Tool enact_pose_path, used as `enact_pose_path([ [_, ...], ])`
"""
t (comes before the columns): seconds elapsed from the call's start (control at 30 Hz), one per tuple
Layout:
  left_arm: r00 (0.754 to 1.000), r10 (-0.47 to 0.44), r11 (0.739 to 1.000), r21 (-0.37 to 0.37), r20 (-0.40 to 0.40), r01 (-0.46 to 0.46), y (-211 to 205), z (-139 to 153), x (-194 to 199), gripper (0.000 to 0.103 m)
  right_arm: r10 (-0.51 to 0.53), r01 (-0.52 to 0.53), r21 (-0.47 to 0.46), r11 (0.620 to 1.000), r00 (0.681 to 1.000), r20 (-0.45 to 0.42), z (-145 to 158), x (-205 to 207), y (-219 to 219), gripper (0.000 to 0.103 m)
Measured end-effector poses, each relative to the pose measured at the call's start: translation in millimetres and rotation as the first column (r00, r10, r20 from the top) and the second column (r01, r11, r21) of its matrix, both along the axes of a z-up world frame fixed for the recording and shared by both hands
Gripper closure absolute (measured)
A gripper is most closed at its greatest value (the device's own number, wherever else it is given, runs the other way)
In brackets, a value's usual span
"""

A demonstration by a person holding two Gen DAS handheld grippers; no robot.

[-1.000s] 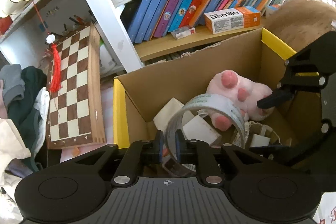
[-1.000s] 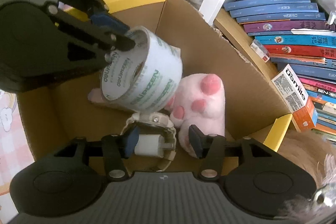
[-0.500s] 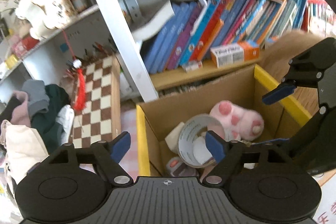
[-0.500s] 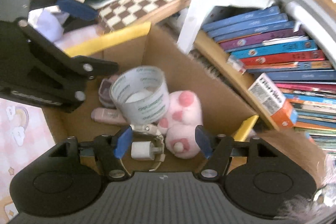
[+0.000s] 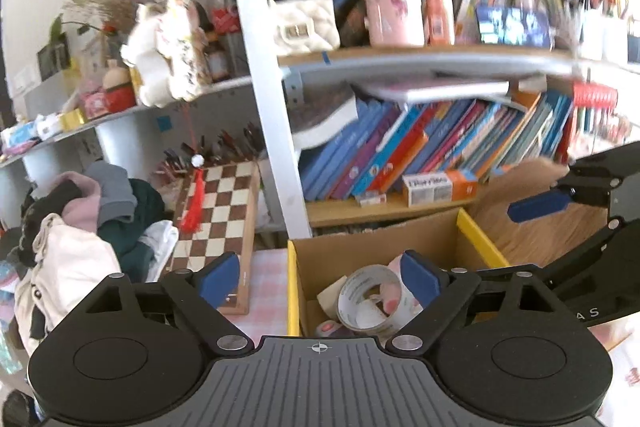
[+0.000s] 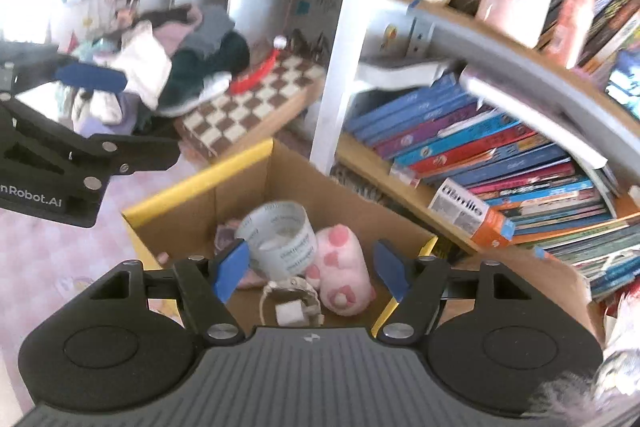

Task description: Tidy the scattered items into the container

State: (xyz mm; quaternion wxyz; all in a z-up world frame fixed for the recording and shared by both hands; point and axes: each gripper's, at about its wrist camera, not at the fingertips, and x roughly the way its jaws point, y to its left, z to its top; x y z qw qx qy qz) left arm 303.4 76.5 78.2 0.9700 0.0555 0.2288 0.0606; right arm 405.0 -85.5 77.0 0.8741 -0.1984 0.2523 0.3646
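Since released by the left gripper (image 5: 320, 281), tape roll (image 5: 370, 297) loose in box (image 5: 374, 247)

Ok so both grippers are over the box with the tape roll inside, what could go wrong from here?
1. The tape roll leans tilted on other items in the cardboard box; it might roll or settle.
2. The left gripper and right gripper, both opening with nothing between the fingers, sit close together and could knock each other.
3. The pink plush paw and corded charger crowd the box, so later items may sit high.
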Motion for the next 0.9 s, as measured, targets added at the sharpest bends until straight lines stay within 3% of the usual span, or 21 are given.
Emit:
enact_pose_path([
  [0.2, 0.998, 0.003, 1.000, -0.030, 0.062, -0.001, -2, 9, -50, 0.008, -0.074, 0.068, 0.109, 0.992, 0.996, 0.046, 19, -49, -13, 0.031],
  [0.4, 0.995, -0.001, 0.998, -0.070, 0.099, 0.008, -1, 13, -103, 0.005, -0.138, 0.120, 0.159, 0.980, 0.984, 0.109, 28, -107, -24, 0.027],
  [0.77, 0.993, 0.010, 0.995, -0.097, 0.118, 0.001, -11, 1, -190, 0.003, -0.254, 0.212, 0.265, 0.941, 0.958, 0.135, 31, -202, -53, 0.020],
  [0.9, 0.996, -0.014, 0.996, -0.092, 0.083, 0.021, -17, -12, -210, 0.003, -0.290, 0.245, 0.277, 0.929, 0.948, 0.131, 19, -229, -60, 0.017],
])
